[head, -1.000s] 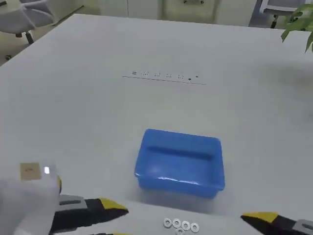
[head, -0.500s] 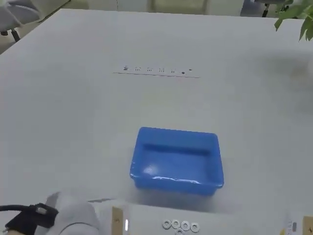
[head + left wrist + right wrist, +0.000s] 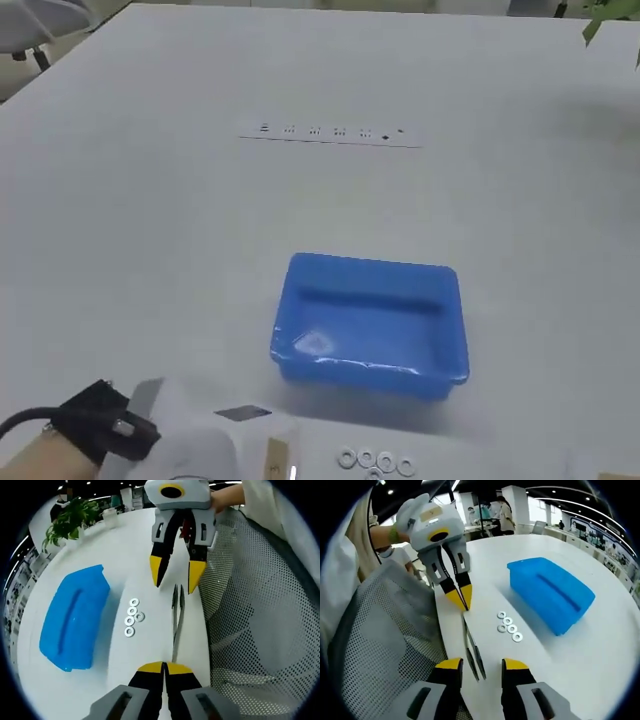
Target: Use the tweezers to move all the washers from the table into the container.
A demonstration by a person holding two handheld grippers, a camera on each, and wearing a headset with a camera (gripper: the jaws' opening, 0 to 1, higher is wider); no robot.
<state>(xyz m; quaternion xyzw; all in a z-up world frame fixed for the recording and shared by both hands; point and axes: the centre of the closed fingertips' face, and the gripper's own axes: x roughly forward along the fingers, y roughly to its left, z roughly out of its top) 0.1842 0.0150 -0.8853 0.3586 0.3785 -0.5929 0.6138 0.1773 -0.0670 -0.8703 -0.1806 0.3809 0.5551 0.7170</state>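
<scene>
- Tweezers (image 3: 176,620) lie flat on the white worktop (image 3: 180,250), close to its near edge, stretched in a line between the 2 grippers.
- Left gripper (image 3: 162,667): its yellow-tipped jaws are pressed together and pinch nothing. The tips sit just beside the tweezers' joined end; I cannot tell if they touch it.
- Right gripper (image 3: 482,666): its jaws are spread and grip nothing, and the tweezers' 2 prongs point into the gap between the yellow tips.
- 5 washers (image 3: 509,626) lie in a loose cluster on the worktop, some touching each other. In the right gripper view they are at 2 o'clock from the tweezers, between the tweezers and the container.
- Blue container (image 3: 370,325) stands upright and open-topped. In the head view the washers lie at its 6 o'clock, near it but apart.
- Power strip (image 3: 330,133) lies at the container's 12 o'clock in the head view, well apart from it.
- Mesh chair back (image 3: 250,605) stands beside the worktop's edge, at 3 o'clock from the tweezers in the left gripper view.
- Black wrist strap (image 3: 100,420) shows at 7 o'clock from the container in the head view, next to a white gripper body.
</scene>
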